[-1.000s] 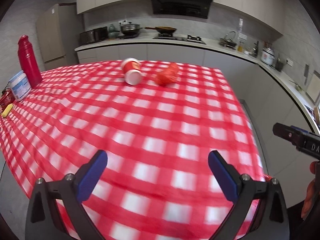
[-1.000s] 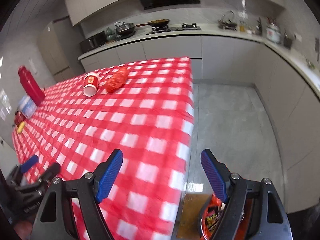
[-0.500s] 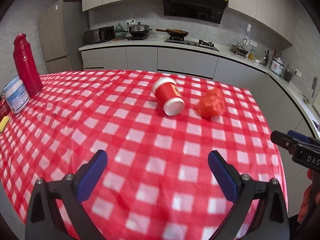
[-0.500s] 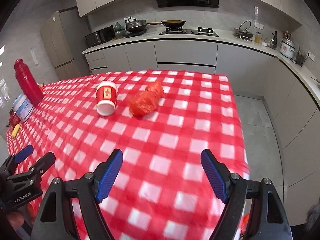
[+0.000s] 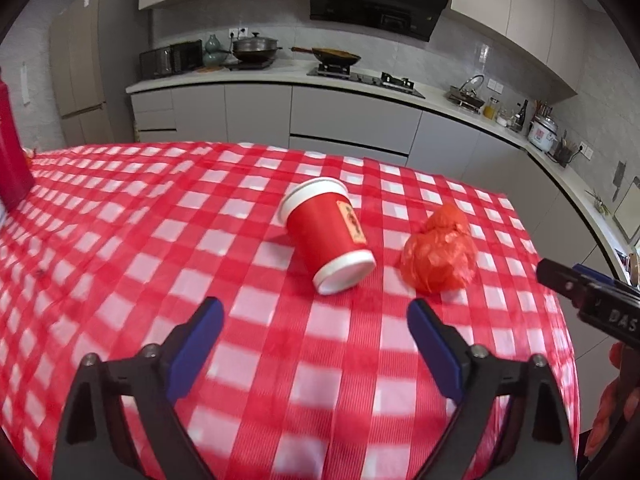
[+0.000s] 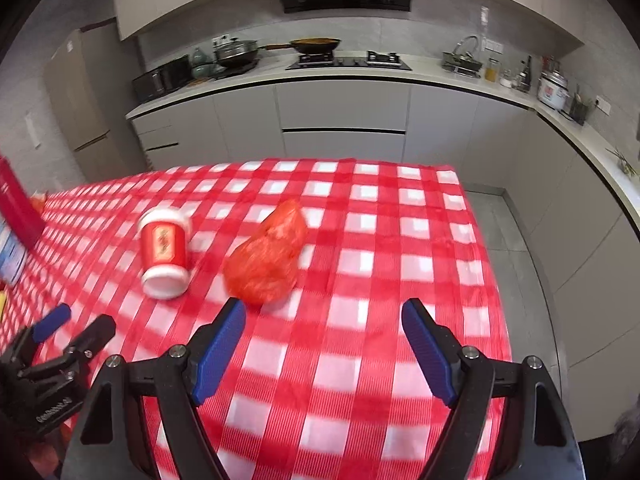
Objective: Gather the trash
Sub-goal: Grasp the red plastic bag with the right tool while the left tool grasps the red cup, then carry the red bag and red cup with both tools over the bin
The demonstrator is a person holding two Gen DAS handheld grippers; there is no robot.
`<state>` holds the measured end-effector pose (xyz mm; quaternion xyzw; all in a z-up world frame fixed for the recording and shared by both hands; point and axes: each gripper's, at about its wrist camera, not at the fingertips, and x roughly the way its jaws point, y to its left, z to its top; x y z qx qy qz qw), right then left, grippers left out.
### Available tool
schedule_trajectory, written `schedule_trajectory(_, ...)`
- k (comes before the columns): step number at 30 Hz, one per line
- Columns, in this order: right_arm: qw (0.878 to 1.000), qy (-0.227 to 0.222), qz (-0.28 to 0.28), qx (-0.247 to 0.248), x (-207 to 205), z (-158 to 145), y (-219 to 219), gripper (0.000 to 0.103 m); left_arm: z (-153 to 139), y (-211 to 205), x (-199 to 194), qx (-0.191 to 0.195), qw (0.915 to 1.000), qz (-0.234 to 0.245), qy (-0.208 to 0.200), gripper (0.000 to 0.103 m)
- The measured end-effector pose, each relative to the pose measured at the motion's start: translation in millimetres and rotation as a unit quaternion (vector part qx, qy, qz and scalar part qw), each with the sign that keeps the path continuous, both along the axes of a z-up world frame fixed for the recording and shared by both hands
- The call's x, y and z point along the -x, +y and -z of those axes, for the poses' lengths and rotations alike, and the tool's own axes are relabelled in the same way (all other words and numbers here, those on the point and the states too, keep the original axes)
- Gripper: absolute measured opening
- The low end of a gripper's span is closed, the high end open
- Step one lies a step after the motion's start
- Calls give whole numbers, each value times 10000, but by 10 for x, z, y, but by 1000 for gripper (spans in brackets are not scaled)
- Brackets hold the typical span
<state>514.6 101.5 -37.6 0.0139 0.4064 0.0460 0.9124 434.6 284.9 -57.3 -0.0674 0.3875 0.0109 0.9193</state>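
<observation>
Ahead of both wide claws (left (image 5: 314, 320), right (image 6: 324, 322)), tipped cup (image 5: 329, 234) beside crumpled bag (image 5: 439, 257), unobstructed.

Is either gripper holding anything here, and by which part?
Nothing is held. Left gripper and right gripper are open and empty; cup and red bag lie on the table.
</observation>
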Motion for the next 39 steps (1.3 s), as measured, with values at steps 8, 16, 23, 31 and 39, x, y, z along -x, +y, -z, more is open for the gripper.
schedule_trajectory(8, 9998, 177, 122, -38, -430, 178, 23, 82, 260, -129, -655, 160, 9993, 139, 315, 87)
schedule_trajectory(16, 9993, 334, -16, -160, -710, 342, 231, 82, 412, 133, -783, 18, 9982, 147, 588, 61)
schedule_trajectory(23, 9972, 646, -120, -360, -970, 598, 465, 82, 447, 102, -804, -127, 9978, 153, 628, 74)
schedule_trajectory(31, 9951, 878, -194, -402, -1031, 762, 548, 70, 447, 89, -1010, -211, 9973, 299, 637, 67)
schedule_trajectory(39, 9972, 603, -359, -250, -822, 671, 524, 40, 380, -8, -856, -169, 9981, 357, 474, 55)
